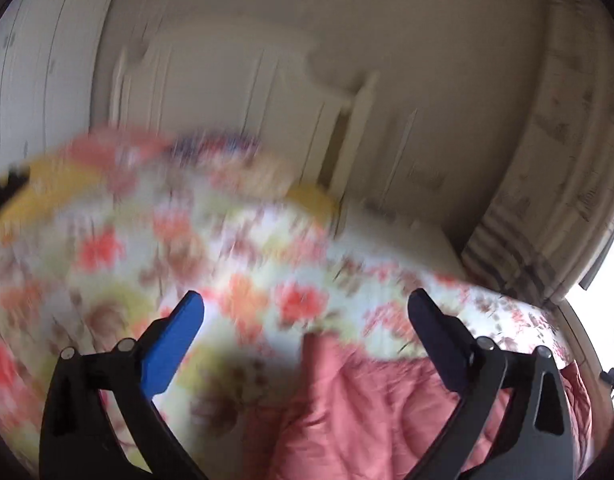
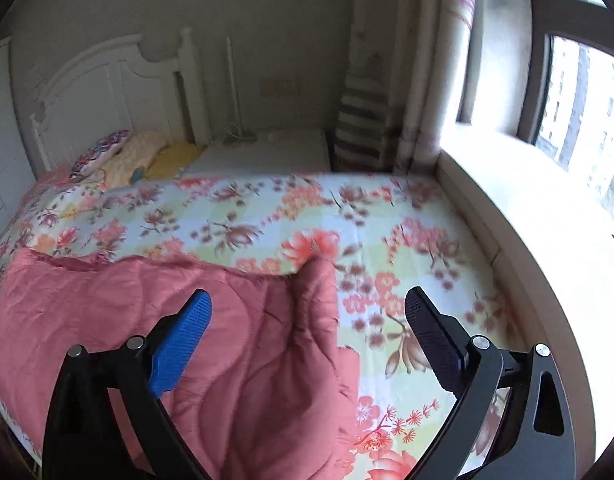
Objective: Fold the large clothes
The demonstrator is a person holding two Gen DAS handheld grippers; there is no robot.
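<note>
Both grippers hang over the bed with their jaws spread wide and nothing between the pads; the left gripper [image 1: 305, 304] tips only gently downward, so its view takes in the white headboard [image 1: 243, 92] and the wall behind it, and the whole picture from that side is smeared with blur; the right gripper [image 2: 307, 300] tilts more steeply toward the mattress, and its view is sharp.

The pink quilt [image 2: 155, 312] lies released on the bed, free of both grippers; it covers the near left part of the mattress, its far edge running across the bed's width and ending in a raised, bunched corner [image 2: 317, 270] near the middle; from there its right edge falls back toward the near side in loose folds; the stitching shows as wavy lines over its surface. From the left gripper the same quilt [image 1: 367, 412] fills the lower middle and right of the view, beneath and between the fingers.

The flowered sheet [image 2: 387, 236] lies bare across the far half and the right side of the bed; at the head end, against the headboard, sit a patterned pillow [image 2: 101, 152] and a yellow blanket [image 2: 175, 158]; a curtain [image 2: 371, 80] hangs at the far right corner, and the window [image 2: 579, 100] runs along the bed's right edge above a pale sill [image 2: 519, 208].
</note>
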